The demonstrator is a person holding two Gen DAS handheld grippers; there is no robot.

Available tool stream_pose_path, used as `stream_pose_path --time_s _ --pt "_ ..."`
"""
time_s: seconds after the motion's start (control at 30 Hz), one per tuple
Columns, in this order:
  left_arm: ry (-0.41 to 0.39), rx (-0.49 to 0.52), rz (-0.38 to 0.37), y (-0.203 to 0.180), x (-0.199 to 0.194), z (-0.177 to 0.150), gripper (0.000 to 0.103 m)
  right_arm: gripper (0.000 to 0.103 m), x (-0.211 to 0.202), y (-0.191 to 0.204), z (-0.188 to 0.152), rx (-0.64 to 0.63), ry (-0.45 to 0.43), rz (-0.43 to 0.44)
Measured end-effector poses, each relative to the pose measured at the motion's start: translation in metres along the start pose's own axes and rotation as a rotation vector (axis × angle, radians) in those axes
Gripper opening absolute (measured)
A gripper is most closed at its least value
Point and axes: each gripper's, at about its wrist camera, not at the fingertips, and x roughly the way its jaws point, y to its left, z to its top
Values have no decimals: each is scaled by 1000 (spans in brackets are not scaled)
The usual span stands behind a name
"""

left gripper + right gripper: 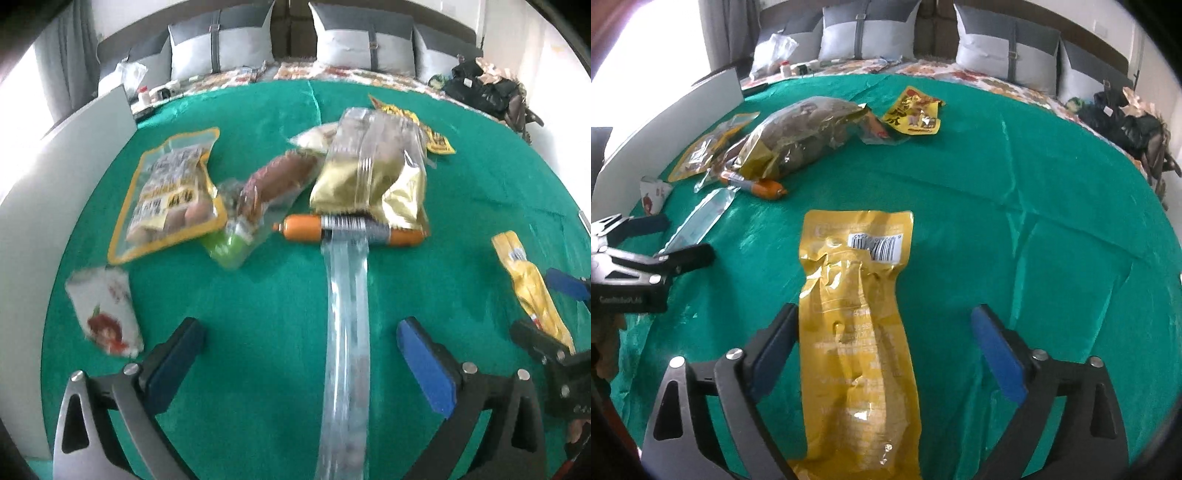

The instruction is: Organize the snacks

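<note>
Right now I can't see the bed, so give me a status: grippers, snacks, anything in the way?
Left gripper open over clear packet. Right gripper open over yellow packet. Both packets lie loose on green cloth. Nothing blocking.

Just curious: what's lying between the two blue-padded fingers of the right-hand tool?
A long yellow snack packet lies on the green cloth between the open right gripper fingers, seen in the right wrist view.

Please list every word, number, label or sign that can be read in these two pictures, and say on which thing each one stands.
No text reads with certainty.
Long yellow packet: a barcode label and faint print, too small to read.
Small yellow pouch: large characters, blurred.
Yellow-edged pouch: bold print, blurred.
Orange sausage: only barcode stripes.
White sachet: red picture, lettering blurred.
Left gripper: white lettering on its body, unreadable.
</note>
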Motion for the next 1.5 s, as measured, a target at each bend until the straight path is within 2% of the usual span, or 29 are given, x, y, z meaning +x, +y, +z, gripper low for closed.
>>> stream_pose_path --time_s 0.23,1.5 --pt "-16 -15 6 3 6 9 103 97 0 1 1 -1 2 -4" --pt "-16 -14 7 2 6 8 103 98 1 1 1 -3 1 -2"
